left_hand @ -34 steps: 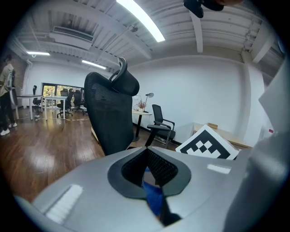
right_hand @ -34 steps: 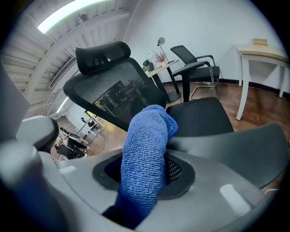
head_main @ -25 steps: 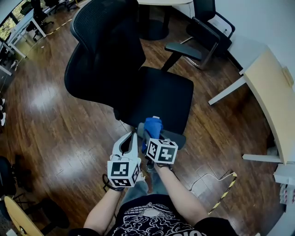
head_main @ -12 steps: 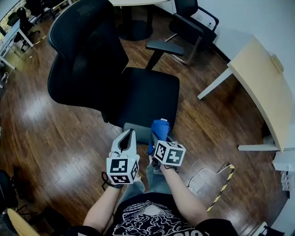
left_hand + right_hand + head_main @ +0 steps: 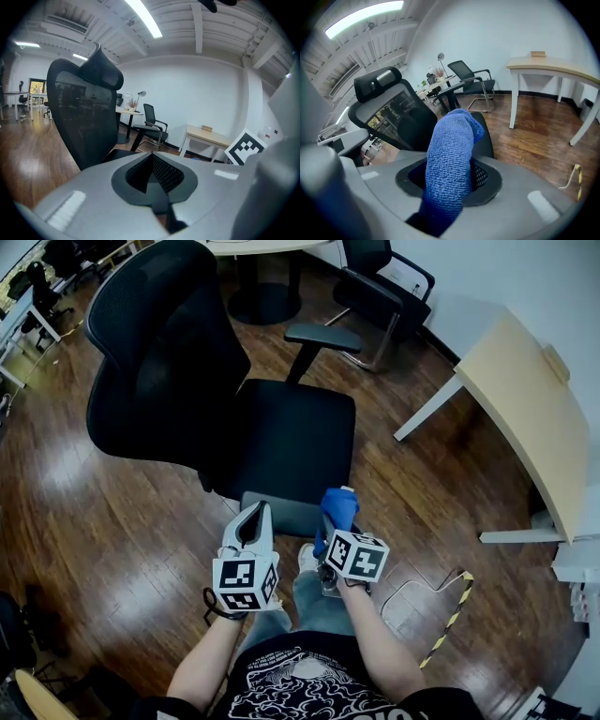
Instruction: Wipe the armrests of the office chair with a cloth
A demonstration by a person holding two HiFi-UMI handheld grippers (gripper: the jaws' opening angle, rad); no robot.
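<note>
Right tool (image 5: 338,514), clamping folded blue terry cloth (image 5: 339,503), has slid to right end of black mesh office chair's (image 5: 281,432) near grey armrest (image 5: 279,512), pass likely done; left tool (image 5: 255,512) closed, empty; far armrest (image 5: 322,335) pending.

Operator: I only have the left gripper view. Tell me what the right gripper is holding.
Observer: The right gripper is shut on a blue cloth, which sticks out past its jaws.
Operator: Now report where the nearest armrest is.
Observer: In the head view, the near armrest lies under both tools. The left gripper overlaps its left end and the cloth overlaps its right end. I cannot tell whether either touches it.
</note>
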